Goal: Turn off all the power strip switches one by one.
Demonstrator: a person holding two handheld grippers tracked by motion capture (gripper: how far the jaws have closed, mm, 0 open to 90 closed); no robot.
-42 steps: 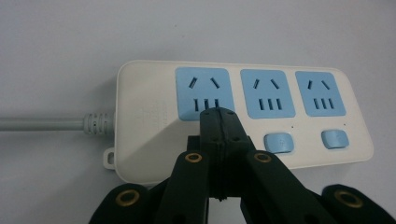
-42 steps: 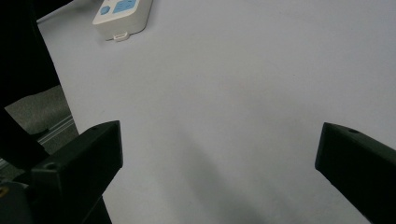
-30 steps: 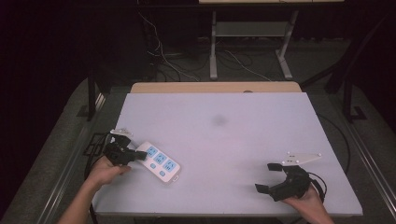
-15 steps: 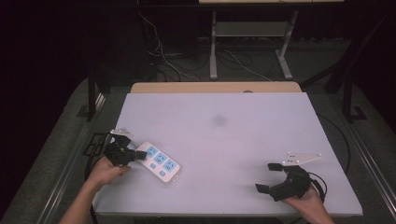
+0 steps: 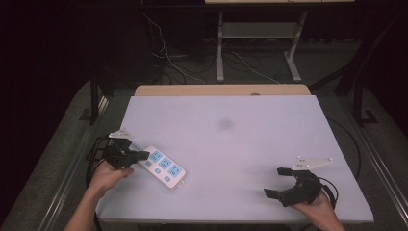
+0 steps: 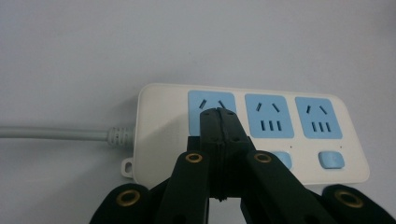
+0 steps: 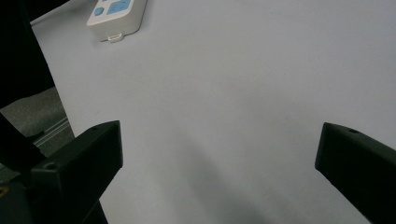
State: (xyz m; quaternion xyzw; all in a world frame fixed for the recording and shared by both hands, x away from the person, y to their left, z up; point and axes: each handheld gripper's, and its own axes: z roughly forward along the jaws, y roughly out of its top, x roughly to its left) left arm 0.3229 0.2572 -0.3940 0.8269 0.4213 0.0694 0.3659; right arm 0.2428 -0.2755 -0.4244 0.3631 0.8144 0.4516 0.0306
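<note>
The white plastic power strip with three blue sockets [image 5: 164,166] lies at the pale worktop's [image 5: 231,144] left front. The left tool [image 6: 218,113], jaws together, points over its first socket; the right tool [image 5: 279,182] rests well apart, jaws spread.

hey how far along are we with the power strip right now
Done: nothing plugged in; the power strip lies flat, all three sockets empty. In hand: the left gripper, shut, sits over the first socket by the cord. Left: unclear; the right gripper waits open, apart.
</note>
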